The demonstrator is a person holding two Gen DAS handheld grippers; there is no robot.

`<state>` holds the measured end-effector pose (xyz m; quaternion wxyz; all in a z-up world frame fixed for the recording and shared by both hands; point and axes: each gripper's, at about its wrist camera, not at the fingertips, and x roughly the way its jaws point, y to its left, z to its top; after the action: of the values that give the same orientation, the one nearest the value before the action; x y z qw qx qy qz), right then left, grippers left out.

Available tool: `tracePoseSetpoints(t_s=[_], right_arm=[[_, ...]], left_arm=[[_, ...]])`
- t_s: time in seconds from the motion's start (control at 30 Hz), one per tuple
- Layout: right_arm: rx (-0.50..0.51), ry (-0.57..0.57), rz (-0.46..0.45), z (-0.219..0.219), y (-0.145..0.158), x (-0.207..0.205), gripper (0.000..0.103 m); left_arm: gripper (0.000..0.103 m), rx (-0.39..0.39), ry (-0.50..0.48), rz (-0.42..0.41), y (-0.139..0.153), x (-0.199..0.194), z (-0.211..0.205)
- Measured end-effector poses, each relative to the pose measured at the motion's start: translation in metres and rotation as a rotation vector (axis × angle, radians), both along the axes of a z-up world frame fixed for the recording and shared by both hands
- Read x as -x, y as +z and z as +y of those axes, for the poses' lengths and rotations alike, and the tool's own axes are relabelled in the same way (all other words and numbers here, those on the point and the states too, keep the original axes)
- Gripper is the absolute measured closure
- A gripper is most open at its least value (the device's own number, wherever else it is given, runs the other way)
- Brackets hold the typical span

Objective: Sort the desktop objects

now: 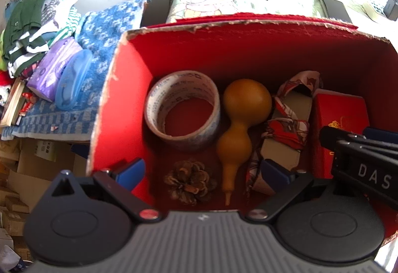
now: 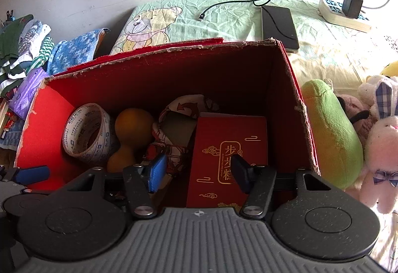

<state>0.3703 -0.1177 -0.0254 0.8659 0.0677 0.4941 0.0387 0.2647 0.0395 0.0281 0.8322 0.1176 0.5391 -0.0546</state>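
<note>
I see the red cardboard box filling the space ahead of both grippers, torn top rim, objects lying on its floor. My left gripper hangs over the near edge with jaws spread wide, nothing between them; my right gripper is also open and empty. Red gift box with gold characters lies directly ahead of the right jaws, running under them, against the box's right wall. Tape roll sits ahead and left of the left jaws, tilted on its side. Gourd lies just right of the tape, touching or nearly touching it, stem pointing back toward the left jaws. Scarf-wrapped bundle lies between gourd and gift box, ahead of the left gripper's right finger. Pine cone sits between the left jaws, close in, beside the gourd's stem. Green plush lies outside the box, right of the right jaws.
</note>
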Motion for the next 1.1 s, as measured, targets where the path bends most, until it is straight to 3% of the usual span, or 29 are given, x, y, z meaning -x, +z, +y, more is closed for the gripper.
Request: tracePoseSetpoints(t_s=[0.33, 1.1], right_arm=[[0.006, -0.022, -0.01, -0.0019, 0.0015, 0.0031, 0.049], [-0.004, -0.026, -0.003, -0.0028, 0.0015, 0.0074, 0.049]], left_arm=[[0.003, -0.001, -0.013, 0.007, -0.0025, 0.002, -0.0045], [0.002, -0.003, -0.01, -0.005, -0.0016, 0.0077, -0.0001]])
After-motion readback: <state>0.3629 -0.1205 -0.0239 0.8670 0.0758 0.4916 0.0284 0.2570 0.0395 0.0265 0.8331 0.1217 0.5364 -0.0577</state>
